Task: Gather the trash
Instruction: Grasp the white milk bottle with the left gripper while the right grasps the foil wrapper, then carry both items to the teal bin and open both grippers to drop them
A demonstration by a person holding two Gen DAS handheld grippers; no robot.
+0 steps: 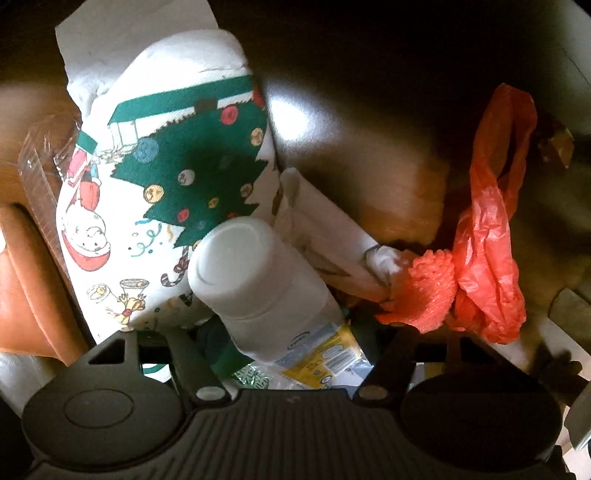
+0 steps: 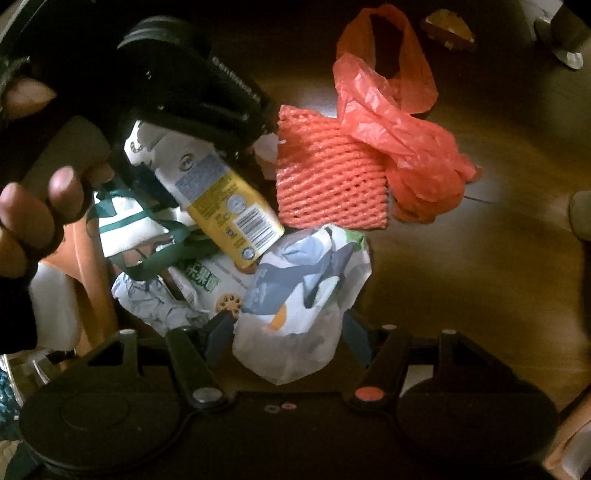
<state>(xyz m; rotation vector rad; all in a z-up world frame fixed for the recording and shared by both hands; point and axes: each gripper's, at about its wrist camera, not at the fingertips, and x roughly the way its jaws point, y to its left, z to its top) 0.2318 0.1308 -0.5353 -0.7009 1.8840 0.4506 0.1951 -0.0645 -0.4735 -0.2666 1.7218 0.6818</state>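
Note:
My left gripper (image 1: 284, 343) is shut on a white bottle with a yellow label (image 1: 258, 284); its fingertips are hidden under the bottle. A white bag with a Christmas tree print (image 1: 166, 166) lies behind it. In the right wrist view my right gripper (image 2: 288, 332) is shut on a crumpled white and blue-grey wrapper (image 2: 306, 280). The same yellow-labelled bottle (image 2: 229, 206) shows there, held by the left gripper's black body (image 2: 192, 85). An orange foam net (image 2: 328, 173) and a red plastic bag (image 2: 402, 147) lie on the dark wooden floor (image 2: 480, 277).
A green-and-white package (image 2: 207, 284) and other crumpled paper sit in the pile by the bottle. A scrap (image 2: 448, 29) lies on the floor at the far right. A brown object (image 1: 26, 280) stands at the left.

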